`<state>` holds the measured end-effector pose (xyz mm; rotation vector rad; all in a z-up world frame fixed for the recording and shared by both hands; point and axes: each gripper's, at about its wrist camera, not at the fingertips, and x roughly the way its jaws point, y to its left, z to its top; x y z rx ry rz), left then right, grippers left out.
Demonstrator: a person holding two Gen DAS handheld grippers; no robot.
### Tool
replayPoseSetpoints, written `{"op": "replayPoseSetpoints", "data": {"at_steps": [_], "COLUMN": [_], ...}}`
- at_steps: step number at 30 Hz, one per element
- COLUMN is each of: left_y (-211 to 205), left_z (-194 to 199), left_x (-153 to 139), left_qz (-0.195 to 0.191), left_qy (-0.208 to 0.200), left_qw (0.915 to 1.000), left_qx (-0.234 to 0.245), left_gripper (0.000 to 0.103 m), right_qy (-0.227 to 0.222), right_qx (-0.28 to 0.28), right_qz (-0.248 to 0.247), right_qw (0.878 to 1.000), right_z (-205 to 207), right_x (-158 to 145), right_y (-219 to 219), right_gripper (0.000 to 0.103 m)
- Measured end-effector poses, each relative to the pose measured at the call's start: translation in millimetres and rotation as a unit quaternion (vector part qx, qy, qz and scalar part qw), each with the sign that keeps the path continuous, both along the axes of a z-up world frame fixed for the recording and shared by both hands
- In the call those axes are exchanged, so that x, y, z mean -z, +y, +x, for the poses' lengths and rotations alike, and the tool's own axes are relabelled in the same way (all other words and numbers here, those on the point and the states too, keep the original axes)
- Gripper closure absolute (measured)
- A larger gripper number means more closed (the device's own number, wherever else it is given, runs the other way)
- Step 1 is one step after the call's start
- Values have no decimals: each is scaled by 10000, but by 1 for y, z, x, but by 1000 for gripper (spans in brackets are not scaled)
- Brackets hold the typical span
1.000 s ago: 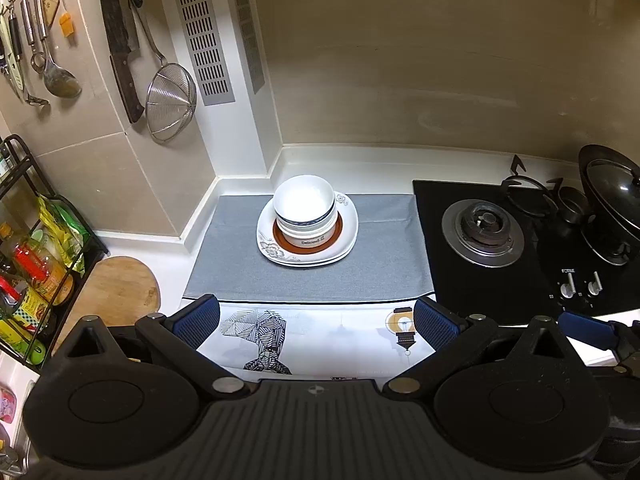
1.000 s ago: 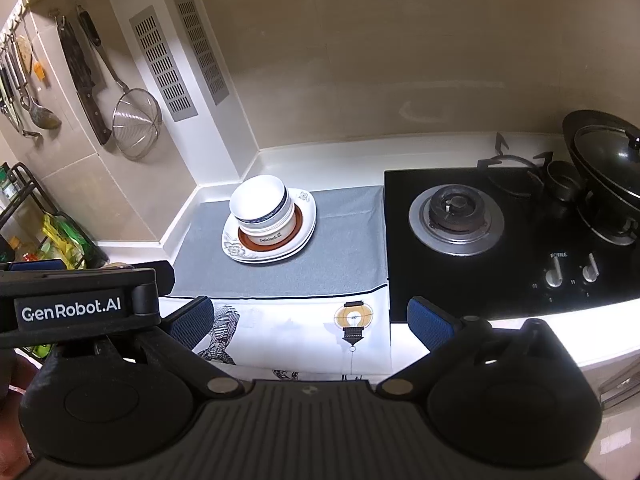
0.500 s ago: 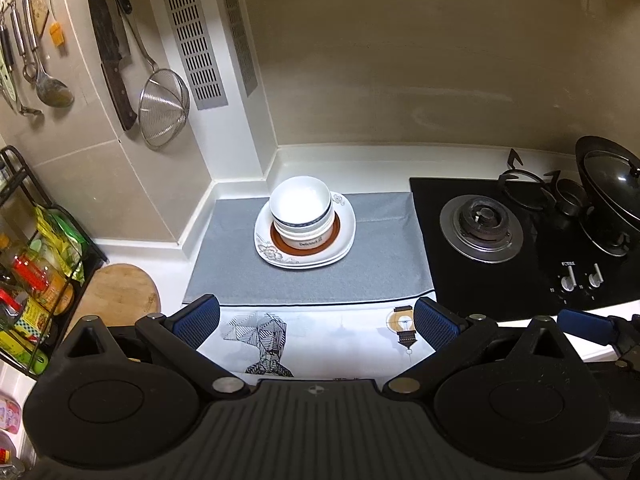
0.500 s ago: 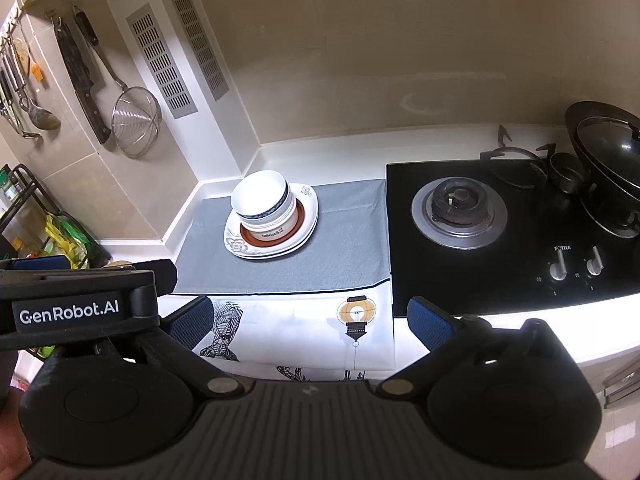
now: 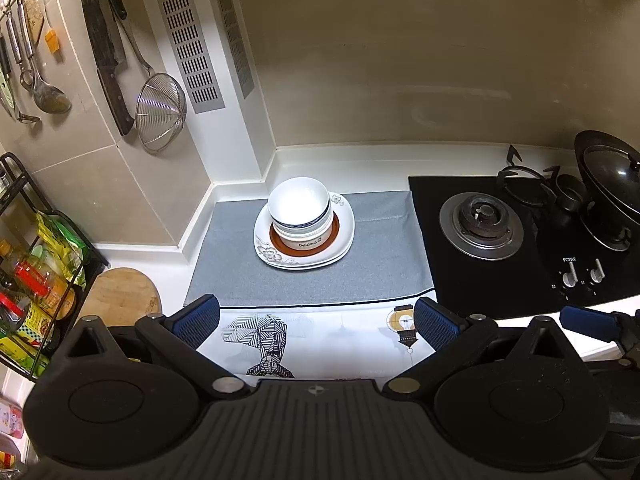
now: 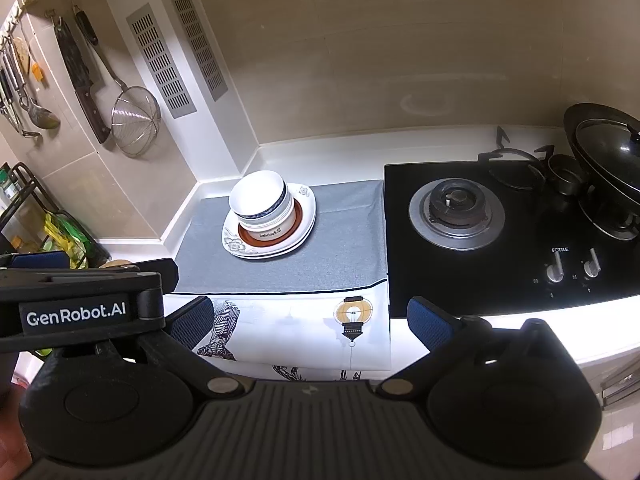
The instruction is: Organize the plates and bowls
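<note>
Two claws hang back from the tabletop (image 5: 360, 168), both spread wide and holding nothing: the left claw (image 5: 316, 322) and the right claw (image 6: 310, 320). The nested white bowls (image 5: 299, 210) sit on stacked plates (image 5: 344, 228) on the grey mat (image 5: 380, 264), well apart from either claw. To my eye the stacking looks finished; if anything remains, it would mean reaching forward to that pile.

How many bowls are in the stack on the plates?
3 distinguishable: top white bowl, a blue-rimmed one beneath, and the "Delicious" bowl at the bottom; more may nest hidden.
</note>
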<state>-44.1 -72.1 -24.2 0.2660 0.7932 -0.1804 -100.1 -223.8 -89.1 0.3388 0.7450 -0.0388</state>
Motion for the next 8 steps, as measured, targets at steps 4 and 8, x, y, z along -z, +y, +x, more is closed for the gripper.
{"op": "replayPoseSetpoints", "data": {"at_steps": [4,8], "left_y": [-2,0], "left_z": [4,10], "left_x": [2,4], "left_qz": [-24,-71], "left_qy": [82,137], "left_qw": [10000,9999], "left_qx": [35,74], "left_gripper": [0,0], "right_qy": [9,-4], "right_qx": [2,-31], "right_qz": [2,-53], "right_qw": [10000,10000], "right_z": [1,6], "right_x": [0,-1], "right_y": [-2,0], "right_gripper": [0,0]}}
